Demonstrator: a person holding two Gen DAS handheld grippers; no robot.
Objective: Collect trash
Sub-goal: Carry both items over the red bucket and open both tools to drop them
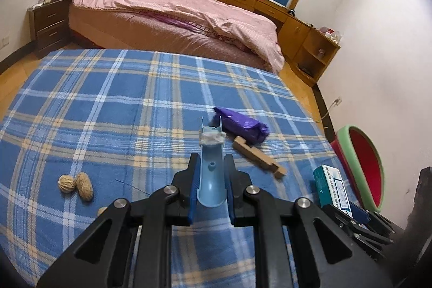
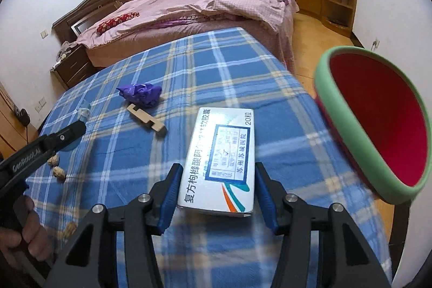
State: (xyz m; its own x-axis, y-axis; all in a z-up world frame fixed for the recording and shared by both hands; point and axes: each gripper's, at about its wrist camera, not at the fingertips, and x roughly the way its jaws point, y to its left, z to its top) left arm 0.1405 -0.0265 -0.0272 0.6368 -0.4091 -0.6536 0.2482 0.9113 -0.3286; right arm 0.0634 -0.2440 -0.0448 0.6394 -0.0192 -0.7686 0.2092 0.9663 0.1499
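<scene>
Medicine carton between the right tongs, dustpan handle pinched in the left.

The right gripper [image 2: 216, 190] bracketed the white cardboard medicine box [image 2: 220, 163] on the blue plaid blanket [image 2: 189, 66]; one pad seemed to touch, the other stood just apart. It should squeeze squarely across the flanks, then swing to the red bin with green rim [image 2: 378, 120] close beside. The left gripper [image 1: 211, 180], angled downward, clamped a pale blue plastic dustpan handle [image 1: 212, 174]. Beyond lay a crumpled purple wrapper [image 1: 243, 127], a wooden block [image 1: 259, 157] and walnuts [image 1: 75, 184].
</scene>
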